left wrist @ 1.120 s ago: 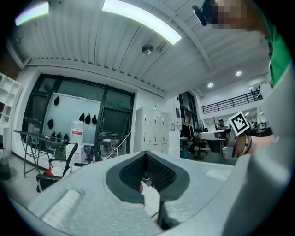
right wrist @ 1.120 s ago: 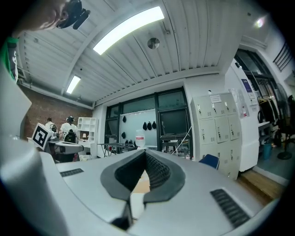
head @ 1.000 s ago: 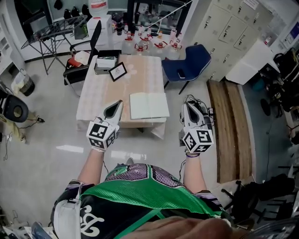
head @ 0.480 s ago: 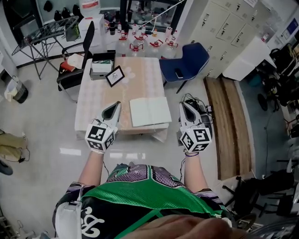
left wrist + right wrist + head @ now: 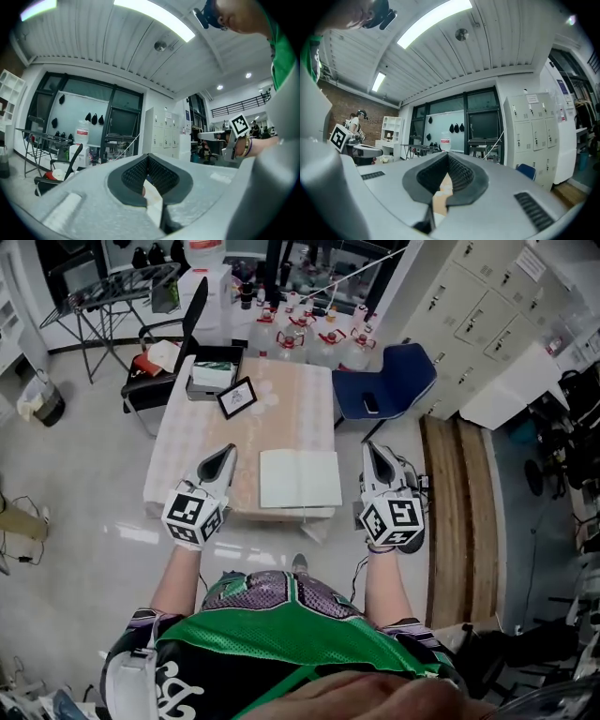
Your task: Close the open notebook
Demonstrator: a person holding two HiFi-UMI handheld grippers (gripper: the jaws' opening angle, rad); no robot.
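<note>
The open notebook [image 5: 300,478] lies flat with pale pages up, near the front edge of the light wooden table [image 5: 281,399]. My left gripper [image 5: 228,452] is left of the notebook, over the table's left part, apart from it. My right gripper [image 5: 372,448] is right of the notebook, past the table's right edge. Both point level toward the far side. In the left gripper view the left gripper [image 5: 147,157] has its pads together with nothing between them. The right gripper [image 5: 448,155] in its own view looks the same.
A small picture frame [image 5: 237,397] and a dark box [image 5: 214,371] sit at the table's far end. A black chair [image 5: 178,334] stands at the far left and a blue chair [image 5: 384,390] at the right. Several bottles [image 5: 309,334] stand on the floor behind. White lockers [image 5: 478,315] line the right.
Both grippers have moved forward alongside the notebook, and their tips now sit level with its far edge. The jaws stay together. The notebook has not moved.
</note>
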